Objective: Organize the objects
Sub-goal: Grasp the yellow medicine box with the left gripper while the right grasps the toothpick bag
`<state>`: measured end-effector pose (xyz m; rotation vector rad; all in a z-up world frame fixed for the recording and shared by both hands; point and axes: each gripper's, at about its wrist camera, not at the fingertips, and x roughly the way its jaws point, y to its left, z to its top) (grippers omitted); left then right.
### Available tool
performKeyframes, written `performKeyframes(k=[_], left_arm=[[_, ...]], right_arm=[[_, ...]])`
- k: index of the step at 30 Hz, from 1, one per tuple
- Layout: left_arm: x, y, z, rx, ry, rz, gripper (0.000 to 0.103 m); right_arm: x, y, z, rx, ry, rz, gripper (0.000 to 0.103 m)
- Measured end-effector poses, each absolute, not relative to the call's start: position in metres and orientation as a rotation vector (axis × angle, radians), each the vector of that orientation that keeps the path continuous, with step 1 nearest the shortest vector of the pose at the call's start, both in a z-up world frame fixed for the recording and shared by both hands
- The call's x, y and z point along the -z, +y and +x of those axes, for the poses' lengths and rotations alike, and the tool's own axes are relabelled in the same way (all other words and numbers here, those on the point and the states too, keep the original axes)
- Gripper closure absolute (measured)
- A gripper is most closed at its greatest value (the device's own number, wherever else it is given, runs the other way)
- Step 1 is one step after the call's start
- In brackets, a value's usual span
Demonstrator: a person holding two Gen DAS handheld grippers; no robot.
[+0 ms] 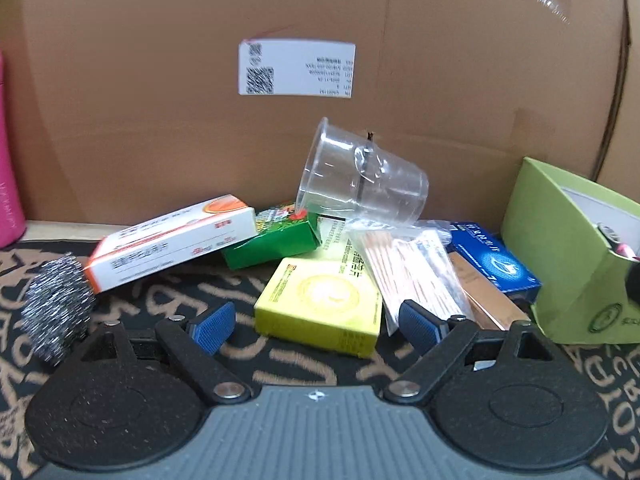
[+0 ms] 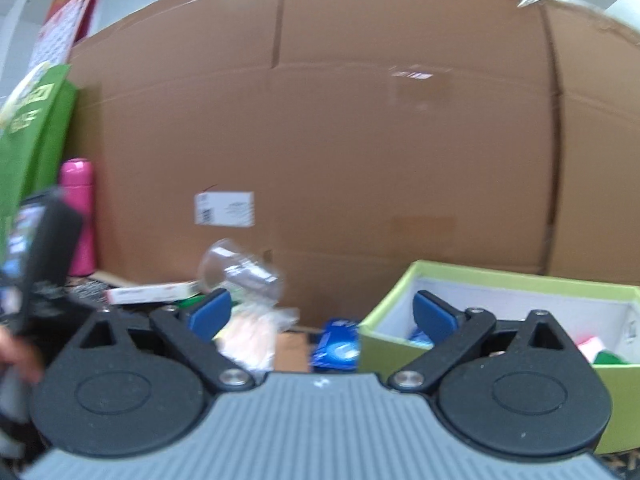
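In the left wrist view a pile lies on the patterned mat: a yellow box (image 1: 320,304), a white and orange box (image 1: 172,240), a green box (image 1: 276,240), a tipped clear plastic cup (image 1: 360,176), a bag of cotton swabs (image 1: 412,272), a blue box (image 1: 496,260) and a steel scourer (image 1: 56,304). My left gripper (image 1: 316,322) is open and empty, just in front of the yellow box. My right gripper (image 2: 320,314) is open and empty, held above the pile next to the light green box (image 2: 500,280). That box holds a few items.
A large cardboard wall (image 1: 160,100) with a white label (image 1: 296,68) stands behind the pile. A pink bottle (image 2: 78,216) stands at the far left. The light green box (image 1: 572,256) sits at the right of the mat. A green bag (image 2: 28,152) stands far left.
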<state>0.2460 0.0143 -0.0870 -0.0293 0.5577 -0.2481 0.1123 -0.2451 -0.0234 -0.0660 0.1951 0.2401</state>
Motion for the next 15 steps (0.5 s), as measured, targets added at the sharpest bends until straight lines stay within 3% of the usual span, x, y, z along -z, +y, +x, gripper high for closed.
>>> performKeyframes(k=[1, 2, 4, 6, 15], left_arm=[[0.088, 0.014, 0.251, 0.252, 0.573, -0.037, 0.024], [0.090, 0.016, 0.255, 0.258, 0.587, -0.052, 0.028], [0.089, 0.019, 0.252, 0.268, 0.577, -0.058, 0.030], [0.088, 0.023, 0.245, 0.292, 0.574, -0.052, 0.033], [0.081, 0.058, 0.193, 0.340, 0.598, -0.101, 0.033]], right_arm=[[0.024, -0.242, 0.112, -0.259, 0.209, -0.071, 0.017], [0.025, -0.240, 0.113, -0.278, 0.222, -0.077, 0.020], [0.028, -0.235, 0.115, -0.313, 0.256, -0.083, 0.036], [0.030, -0.231, 0.117, -0.341, 0.289, -0.083, 0.043], [0.044, -0.191, 0.129, -0.404, 0.400, -0.210, 0.045]])
